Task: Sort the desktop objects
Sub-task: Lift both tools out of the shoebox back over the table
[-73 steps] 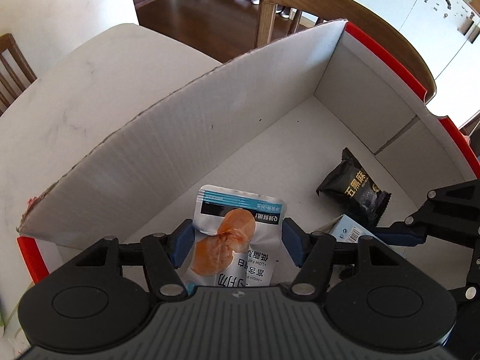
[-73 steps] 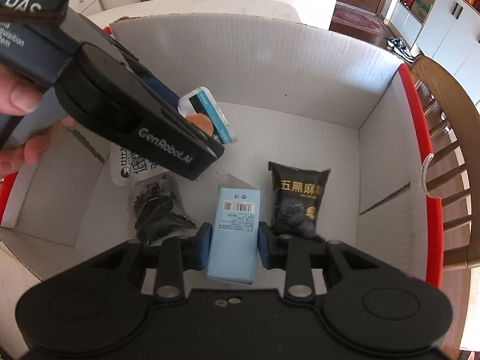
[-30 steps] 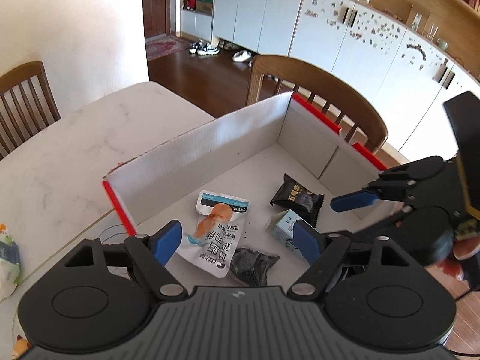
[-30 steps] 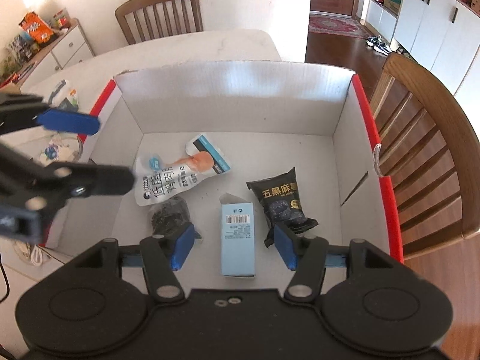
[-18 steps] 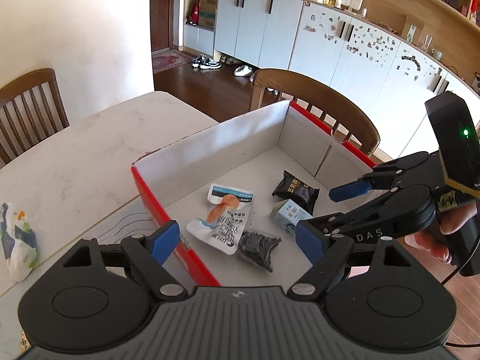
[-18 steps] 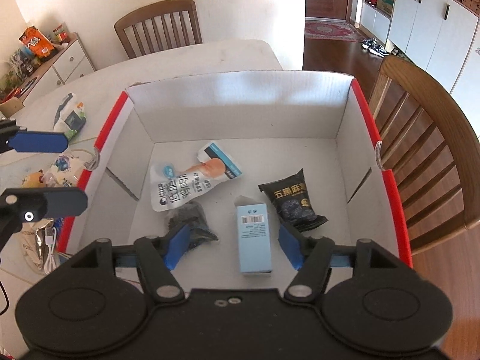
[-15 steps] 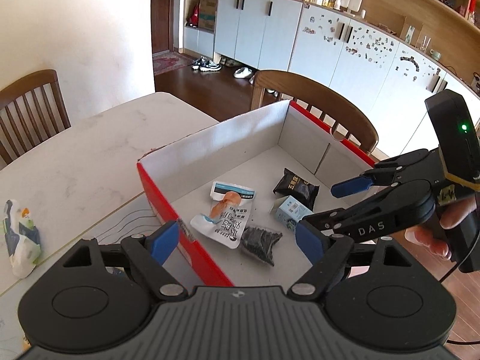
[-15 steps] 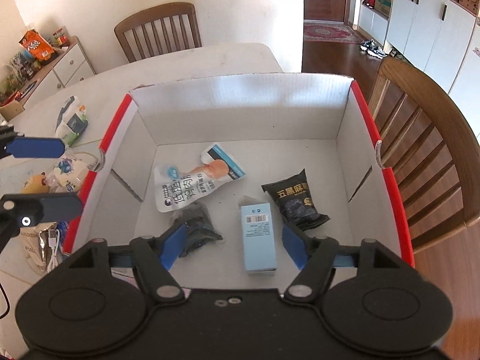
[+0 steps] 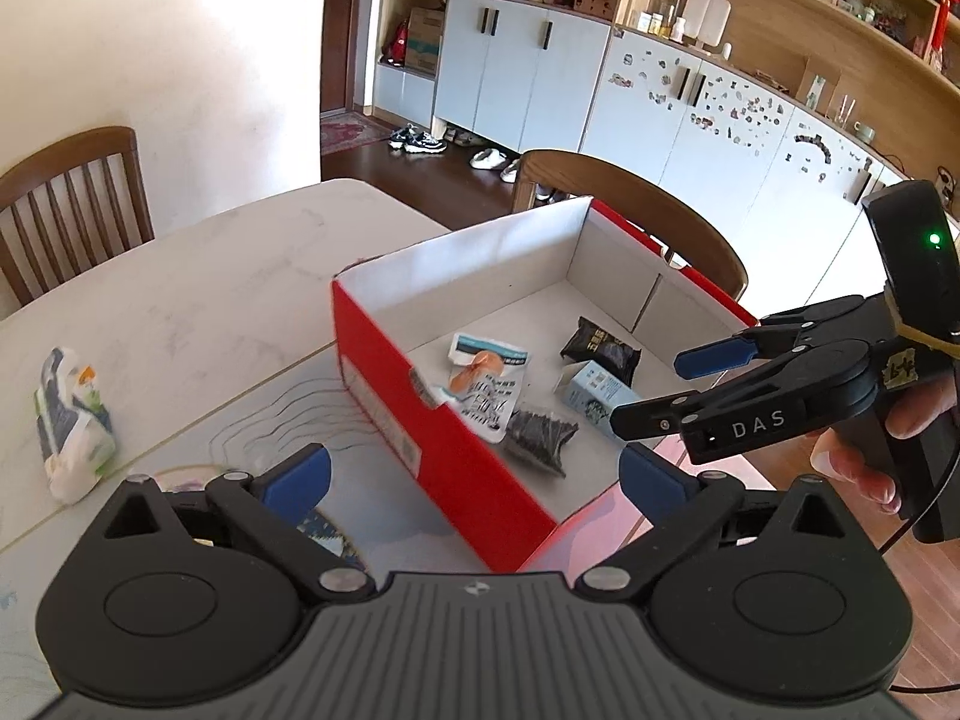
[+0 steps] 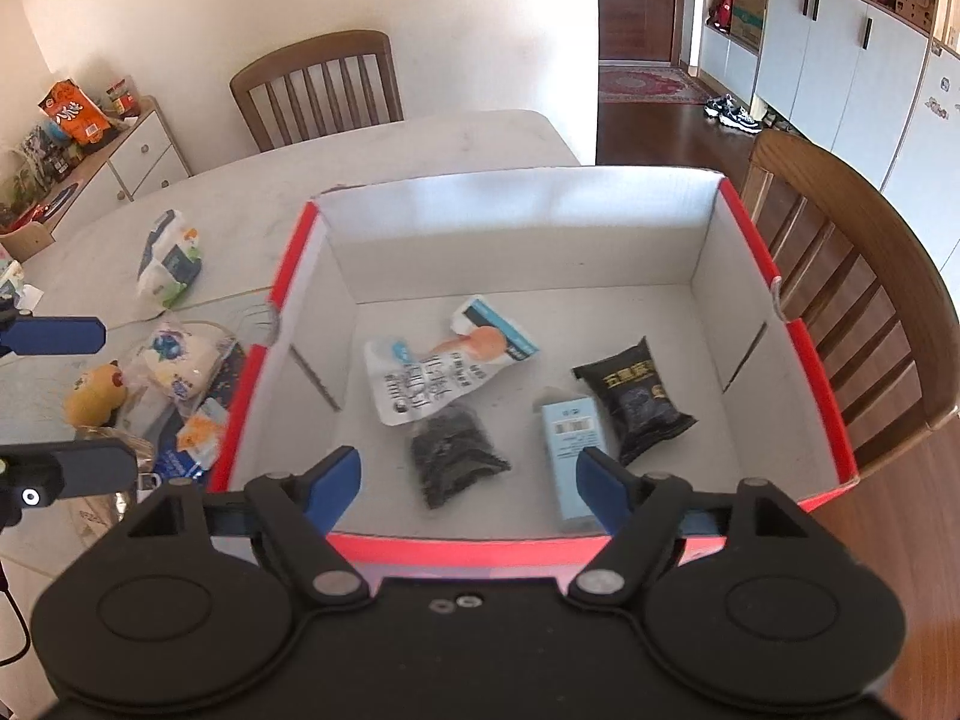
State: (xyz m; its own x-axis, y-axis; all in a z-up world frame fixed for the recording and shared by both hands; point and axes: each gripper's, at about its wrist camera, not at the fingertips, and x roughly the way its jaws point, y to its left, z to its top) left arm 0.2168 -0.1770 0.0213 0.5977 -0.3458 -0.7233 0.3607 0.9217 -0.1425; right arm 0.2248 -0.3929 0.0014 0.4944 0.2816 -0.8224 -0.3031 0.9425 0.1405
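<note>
Snack packets (image 10: 180, 354), unsorted: loose cluster on table (image 10: 420, 144), 9 o'clock of red box (image 10: 816, 360).
Judged light, soft, crinkly, slippery; pinch a sealed edge. Box holds white pouch (image 10: 444, 369), black packet (image 10: 636, 399), blue carton (image 10: 570, 450). Left gripper (image 9: 474, 474), right gripper (image 10: 468, 477): both spread wide, empty. Box wall near; open tabletop toward 11 o'clock.

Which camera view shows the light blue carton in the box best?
The right wrist view: the light blue carton lies flat with its barcoded face visible, though the gripper's fingertip covers a corner. In the left wrist view, it appears smaller, and the right gripper partly hides it.
</note>
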